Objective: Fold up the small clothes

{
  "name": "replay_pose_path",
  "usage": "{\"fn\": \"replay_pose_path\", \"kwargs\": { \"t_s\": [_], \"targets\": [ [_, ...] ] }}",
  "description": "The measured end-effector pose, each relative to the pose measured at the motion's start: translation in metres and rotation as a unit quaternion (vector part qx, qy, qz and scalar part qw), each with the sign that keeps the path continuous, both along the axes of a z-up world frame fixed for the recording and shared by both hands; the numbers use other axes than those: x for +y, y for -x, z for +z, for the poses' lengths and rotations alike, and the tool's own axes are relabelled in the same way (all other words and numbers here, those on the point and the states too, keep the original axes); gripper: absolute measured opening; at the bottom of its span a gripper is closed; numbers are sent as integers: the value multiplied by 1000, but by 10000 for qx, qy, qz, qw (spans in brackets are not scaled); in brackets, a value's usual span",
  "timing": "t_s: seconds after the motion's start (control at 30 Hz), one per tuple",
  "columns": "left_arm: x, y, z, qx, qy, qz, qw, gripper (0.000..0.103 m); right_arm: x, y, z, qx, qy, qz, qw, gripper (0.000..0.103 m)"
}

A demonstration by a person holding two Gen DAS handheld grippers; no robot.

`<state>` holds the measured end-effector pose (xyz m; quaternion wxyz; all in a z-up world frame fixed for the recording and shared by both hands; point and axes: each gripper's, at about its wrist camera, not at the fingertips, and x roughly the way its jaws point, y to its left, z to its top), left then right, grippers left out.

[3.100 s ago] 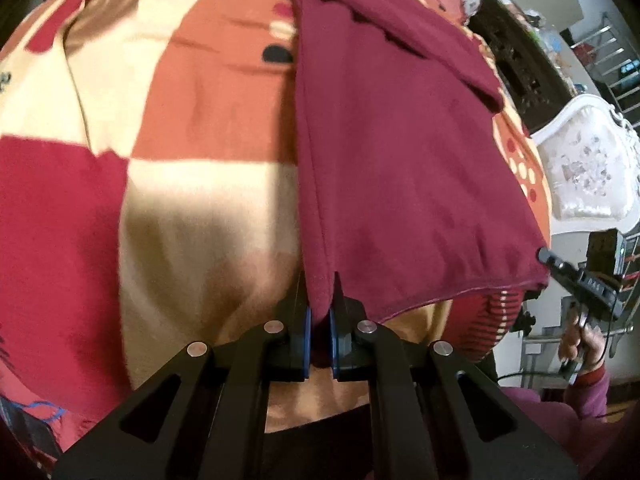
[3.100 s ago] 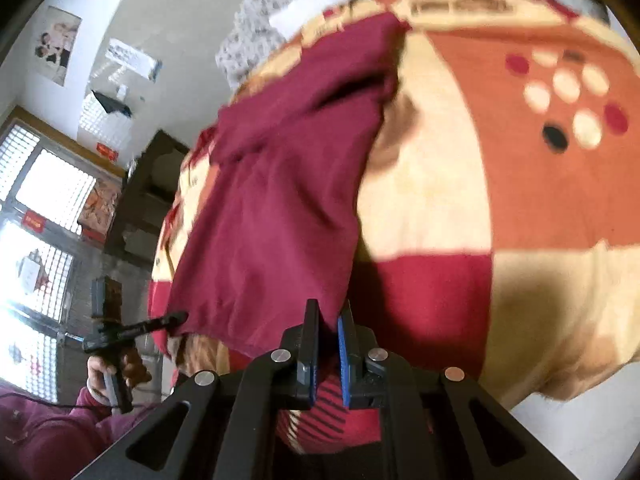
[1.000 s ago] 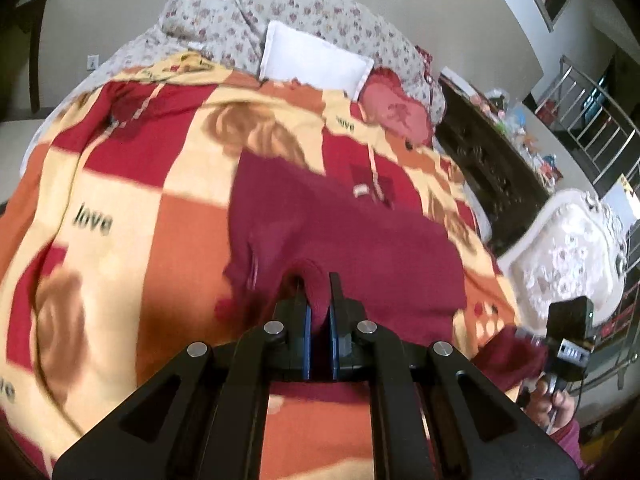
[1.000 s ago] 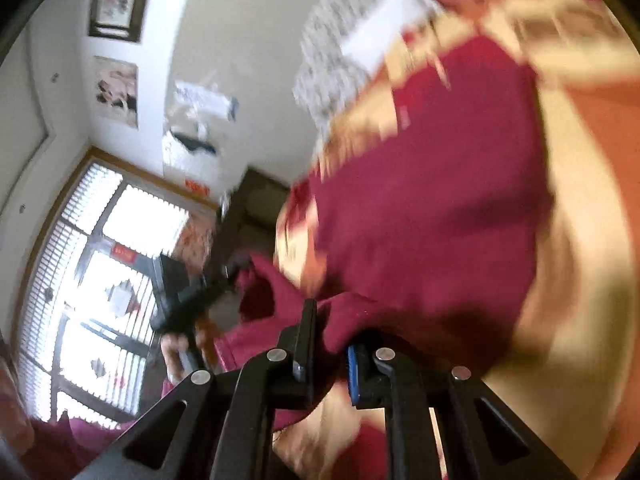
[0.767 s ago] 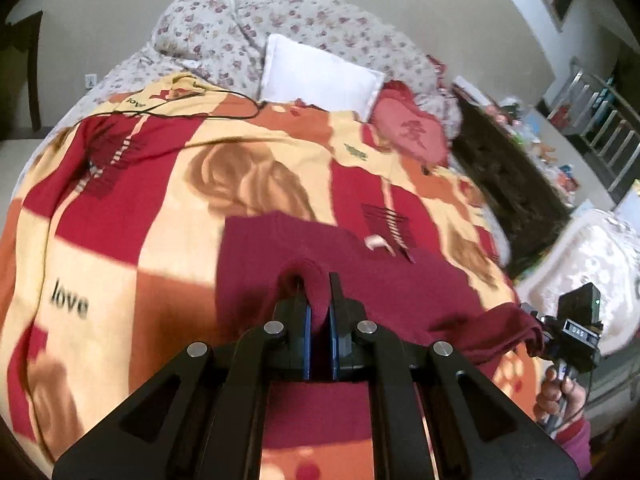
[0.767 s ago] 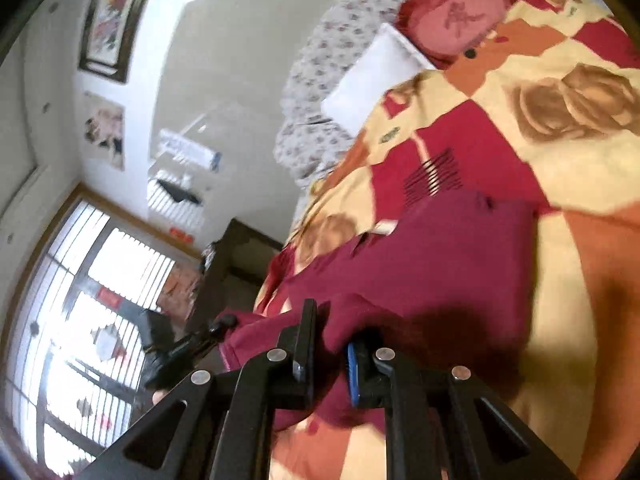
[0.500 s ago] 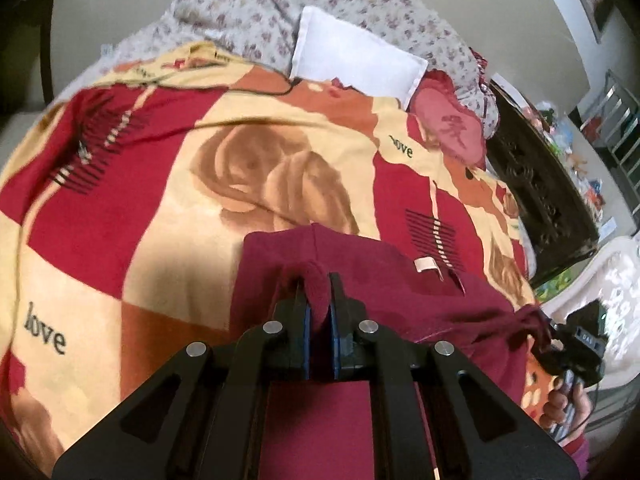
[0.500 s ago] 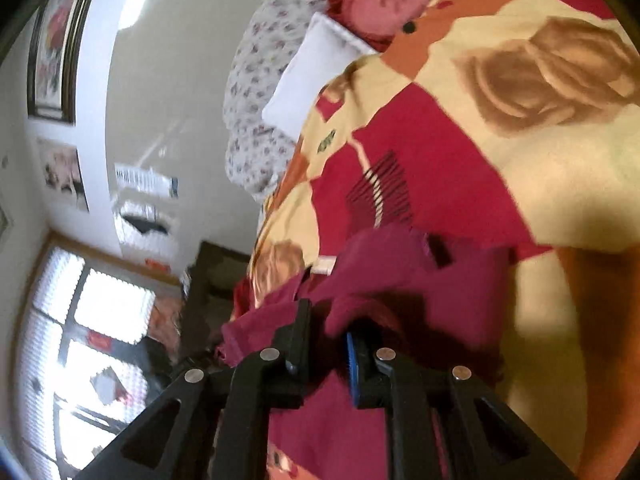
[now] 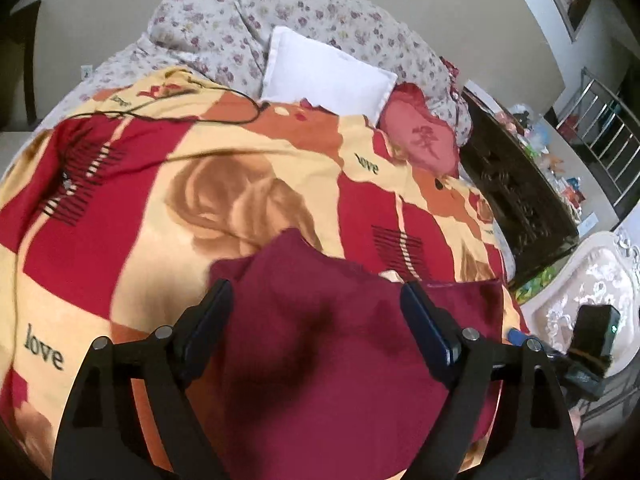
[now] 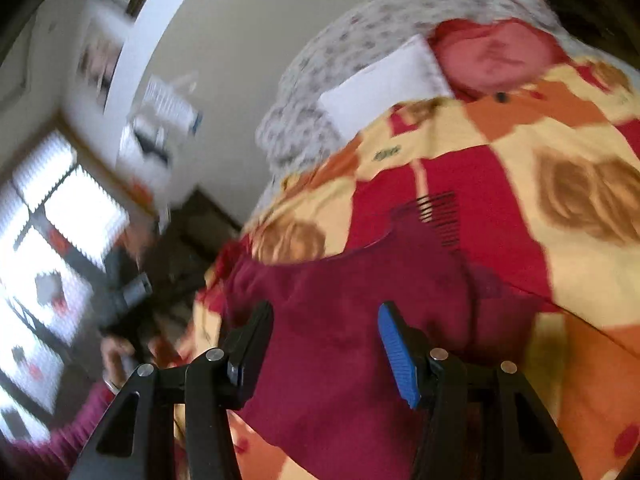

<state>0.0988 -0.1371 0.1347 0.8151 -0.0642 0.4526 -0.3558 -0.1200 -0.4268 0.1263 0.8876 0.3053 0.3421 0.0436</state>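
Soft daylight, bright window [image 10: 60, 216] glare; right wrist view motion-blurred, both fisheye-warped with dark corners

The left wrist view looks forward between its own spread fingers, close above a maroon garment [image 9: 320, 360] at the near edge of a patterned blanket [image 9: 120, 220], facing the white pillow [image 9: 324, 76] at the far edge. The right wrist view, blurred and tilted, sits similarly close above the same garment [image 10: 340, 340], blanket [image 10: 560, 200] and pillow [image 10: 384, 80].

Garment [image 9: 320, 352] on blanket [image 9: 120, 220] — pillow [image 9: 324, 76] behind, seemingly against bedding [image 9: 224, 28].
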Motion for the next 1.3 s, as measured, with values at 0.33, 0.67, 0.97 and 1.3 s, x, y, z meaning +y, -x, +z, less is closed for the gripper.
{"fn": "replay_pose_path", "kwargs": {
  "t_s": [0.33,0.67,0.97,1.3],
  "targets": [
    [-40,-23,-66,62,-1050,350,9938,85,-15,-78,-52,931,1309,-578,9853,52],
    [-46,-29,-74,-193,-1231,493,9910,85,-24,-88,-56,947,1397,-662,9834,53],
    [-32,4,-56,-512,-1385,512,9877,85,13,-26,-23,684,1264,-424,9887,53],
    [-22,28,-58,-499,-1525,501,9858,85,4,-18,-44,747,1146,-680,9883,53]
  ]
}}
